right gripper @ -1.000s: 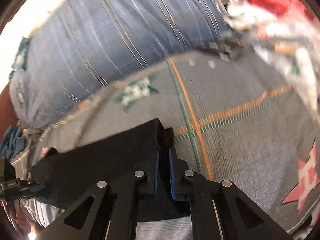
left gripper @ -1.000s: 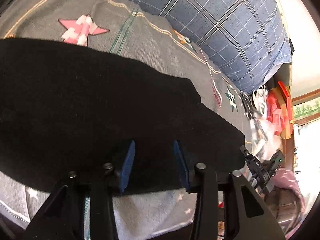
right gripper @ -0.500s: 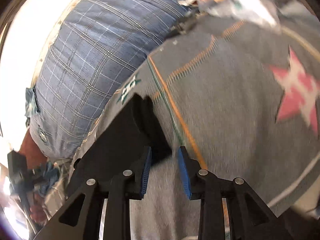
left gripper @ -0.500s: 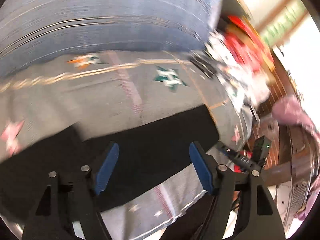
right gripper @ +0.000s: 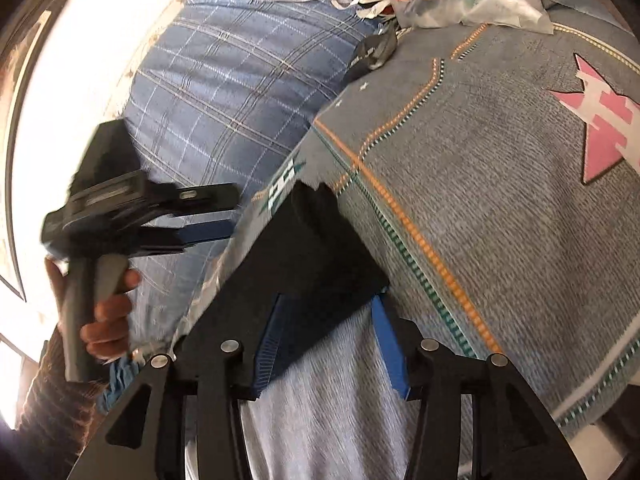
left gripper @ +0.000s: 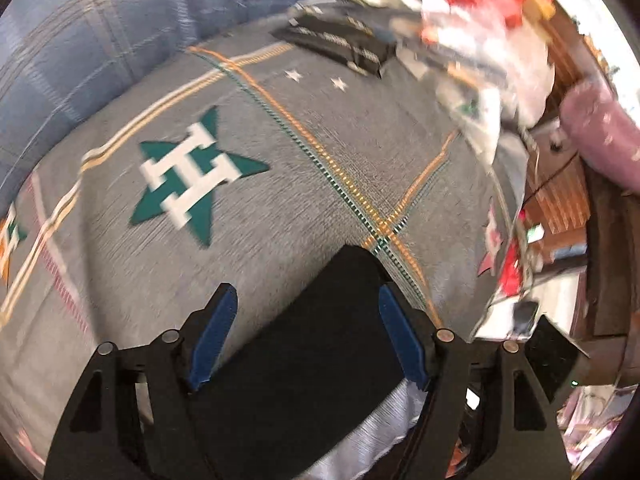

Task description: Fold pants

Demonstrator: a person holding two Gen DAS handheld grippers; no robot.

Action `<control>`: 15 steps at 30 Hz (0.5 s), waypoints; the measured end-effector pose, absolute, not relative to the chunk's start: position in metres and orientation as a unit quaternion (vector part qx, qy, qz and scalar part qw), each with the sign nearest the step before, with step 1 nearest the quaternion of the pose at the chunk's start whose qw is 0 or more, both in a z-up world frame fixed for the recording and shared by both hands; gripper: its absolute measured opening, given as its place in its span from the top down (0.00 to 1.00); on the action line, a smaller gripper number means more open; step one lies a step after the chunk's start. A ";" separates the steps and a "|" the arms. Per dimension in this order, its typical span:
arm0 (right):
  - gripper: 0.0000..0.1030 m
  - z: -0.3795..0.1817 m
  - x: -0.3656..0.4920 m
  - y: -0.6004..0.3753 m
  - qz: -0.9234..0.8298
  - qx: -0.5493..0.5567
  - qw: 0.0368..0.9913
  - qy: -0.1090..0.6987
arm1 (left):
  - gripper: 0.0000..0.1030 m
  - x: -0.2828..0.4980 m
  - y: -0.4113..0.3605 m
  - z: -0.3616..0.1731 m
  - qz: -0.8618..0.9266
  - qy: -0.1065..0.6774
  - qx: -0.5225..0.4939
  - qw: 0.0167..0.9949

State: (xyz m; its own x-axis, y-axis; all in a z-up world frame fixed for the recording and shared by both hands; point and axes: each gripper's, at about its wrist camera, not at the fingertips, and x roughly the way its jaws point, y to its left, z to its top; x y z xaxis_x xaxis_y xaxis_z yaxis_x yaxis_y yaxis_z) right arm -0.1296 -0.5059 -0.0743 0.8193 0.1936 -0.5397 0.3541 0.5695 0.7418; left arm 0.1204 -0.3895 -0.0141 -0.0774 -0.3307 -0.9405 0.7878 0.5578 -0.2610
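The black pants [left gripper: 316,344] lie flat on a grey blanket [left gripper: 280,184] with star patterns. In the left wrist view my left gripper [left gripper: 306,312] is open and empty, its blue pads either side of the pants' end, just above the cloth. In the right wrist view the pants [right gripper: 316,252] show as a folded dark strip. My right gripper [right gripper: 326,320] is open above their near corner, holding nothing. The left gripper [right gripper: 200,216] also shows there, held in a hand at the left.
A blue plaid pillow [right gripper: 240,92] lies behind the blanket. A black flat object [left gripper: 340,44] and a pile of plastic bags and red items [left gripper: 460,8] sit at the blanket's far end. A pink roll [left gripper: 600,128] and wooden furniture stand at the right.
My right gripper opened and let go of the pants' corner. My left gripper opened wider and swung right toward the pants' end. Both views are motion blurred.
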 end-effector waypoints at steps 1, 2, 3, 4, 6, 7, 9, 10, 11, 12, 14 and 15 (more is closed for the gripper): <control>0.54 -0.075 -0.129 -0.507 -0.045 0.462 0.835 0.295 | 0.29 0.121 -0.396 -0.017 -0.436 0.594 0.208 0.644; 0.54 -0.077 -0.130 -0.508 -0.042 0.463 0.835 0.293 | 0.29 0.121 -0.400 -0.018 -0.445 0.590 0.222 0.636; 0.54 -0.078 -0.133 -0.510 -0.040 0.467 0.834 0.291 | 0.29 0.121 -0.403 -0.018 -0.454 0.586 0.232 0.630; 0.54 -0.079 -0.136 -0.511 -0.037 0.470 0.834 0.288 | 0.29 0.121 -0.406 -0.019 -0.466 0.584 0.239 0.620; 0.54 -0.083 -0.140 -0.512 -0.033 0.479 0.832 0.279 | 0.29 0.121 -0.413 -0.023 -0.485 0.590 0.251 0.594; 0.54 -0.084 -0.140 -0.513 -0.032 0.481 0.833 0.274 | 0.29 0.120 -0.418 -0.028 -0.492 0.595 0.259 0.580; 0.54 -0.083 -0.137 -0.514 -0.031 0.474 0.838 0.269 | 0.29 0.115 -0.424 -0.038 -0.502 0.599 0.281 0.557; 0.54 -0.082 -0.135 -0.513 -0.033 0.468 0.842 0.267 | 0.25 0.113 -0.426 -0.040 -0.508 0.593 0.294 0.551; 0.54 -0.081 -0.134 -0.512 -0.032 0.464 0.845 0.265 | 0.22 0.109 -0.427 -0.039 -0.519 0.584 0.301 0.547; 0.54 -0.080 -0.133 -0.512 -0.031 0.460 0.847 0.265 | 0.20 0.107 -0.427 -0.038 -0.531 0.578 0.303 0.540; 0.54 -0.079 -0.132 -0.510 -0.029 0.449 0.853 0.263 | 0.20 0.101 -0.427 -0.038 -0.550 0.578 0.305 0.519; 0.54 -0.079 -0.133 -0.510 -0.028 0.445 0.856 0.262 | 0.20 0.097 -0.429 -0.039 -0.557 0.574 0.309 0.514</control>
State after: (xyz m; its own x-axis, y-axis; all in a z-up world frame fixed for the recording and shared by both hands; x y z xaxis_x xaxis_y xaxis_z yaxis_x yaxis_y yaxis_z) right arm -0.1326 -0.5098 -0.0791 0.8613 0.1860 -0.4729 0.2806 0.6019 0.7477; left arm 0.0968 -0.4290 -0.0385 -0.2796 -0.2176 -0.9351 0.9282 0.1879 -0.3212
